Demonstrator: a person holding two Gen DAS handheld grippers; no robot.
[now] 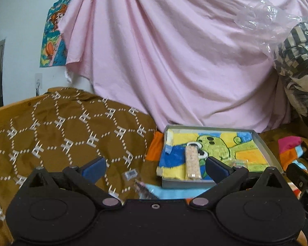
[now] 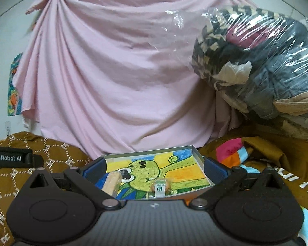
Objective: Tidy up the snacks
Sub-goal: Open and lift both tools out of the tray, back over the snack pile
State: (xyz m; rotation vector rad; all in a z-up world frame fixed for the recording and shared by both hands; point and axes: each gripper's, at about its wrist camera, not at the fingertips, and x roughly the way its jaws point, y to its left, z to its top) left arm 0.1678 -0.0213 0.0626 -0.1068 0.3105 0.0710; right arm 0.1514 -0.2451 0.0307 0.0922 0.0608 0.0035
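Observation:
A shallow grey tray (image 1: 264, 145) lined with a bright cartoon drawing lies on the cloth; it also shows in the right wrist view (image 2: 199, 153). A long pale snack bar (image 1: 192, 165) in clear wrap lies inside it, also seen in the right wrist view (image 2: 113, 182). A small green-and-white snack packet (image 2: 160, 188) lies at the tray's near edge. A small clear-wrapped snack (image 1: 130, 173) and a dark wrapper (image 1: 143, 190) lie on the cloth left of the tray. My left gripper (image 1: 155, 169) is open and empty above these. My right gripper (image 2: 154, 171) is open and empty over the tray.
A brown patterned cloth (image 1: 61, 135) covers the surface. A pink sheet (image 1: 174, 51) hangs behind. A clear plastic bag of clothes (image 2: 262, 65) sits at the right. Colourful fabric (image 2: 234, 149) lies right of the tray.

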